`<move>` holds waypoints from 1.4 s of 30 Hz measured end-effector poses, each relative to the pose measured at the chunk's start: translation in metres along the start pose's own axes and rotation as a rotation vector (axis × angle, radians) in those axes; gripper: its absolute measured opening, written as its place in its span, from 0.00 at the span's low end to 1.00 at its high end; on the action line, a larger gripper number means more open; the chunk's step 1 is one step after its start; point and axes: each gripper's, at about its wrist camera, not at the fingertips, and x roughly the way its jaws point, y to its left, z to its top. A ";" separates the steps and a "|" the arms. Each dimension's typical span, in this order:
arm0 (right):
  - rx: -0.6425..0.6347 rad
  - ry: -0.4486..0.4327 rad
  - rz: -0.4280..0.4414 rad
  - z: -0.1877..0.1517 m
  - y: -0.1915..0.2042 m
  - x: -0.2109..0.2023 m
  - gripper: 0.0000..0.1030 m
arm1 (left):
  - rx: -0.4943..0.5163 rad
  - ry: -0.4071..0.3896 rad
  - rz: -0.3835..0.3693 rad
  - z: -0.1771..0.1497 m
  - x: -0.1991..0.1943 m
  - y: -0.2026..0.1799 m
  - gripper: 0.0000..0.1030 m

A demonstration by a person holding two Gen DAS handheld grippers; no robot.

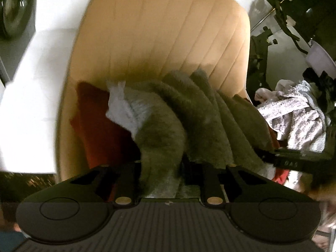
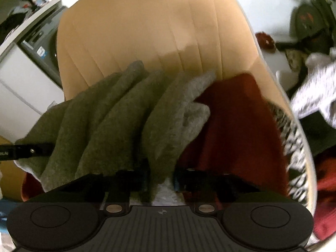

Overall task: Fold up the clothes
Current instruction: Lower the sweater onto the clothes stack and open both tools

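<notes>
Both grippers, left (image 1: 161,166) and right (image 2: 159,180), pinch a bunched grey towel (image 2: 117,113) between their fingers above a tan chair (image 1: 168,31); a red cloth (image 2: 231,126) lies beneath.

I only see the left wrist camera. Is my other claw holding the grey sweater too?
Observer: Yes, the right claw is shut on the sweater, with cloth pinched between its fingers.
Operator: What's at the chair's right edge?
Observer: A black-and-white patterned cloth lies along the right rim of the chair.
Operator: Anything past that?
Observer: What looks like a dark green cap, up in the far right corner.
</notes>
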 end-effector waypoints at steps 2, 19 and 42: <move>-0.039 -0.022 -0.031 0.008 0.000 -0.012 0.14 | -0.008 -0.040 0.018 -0.005 -0.015 0.001 0.20; -0.021 -0.015 -0.161 0.008 -0.039 -0.045 0.12 | -0.106 -0.052 0.043 -0.036 -0.029 0.017 0.20; -0.035 -0.155 -0.258 -0.040 0.014 -0.079 0.99 | 0.149 -0.086 0.210 -0.055 -0.051 -0.055 0.99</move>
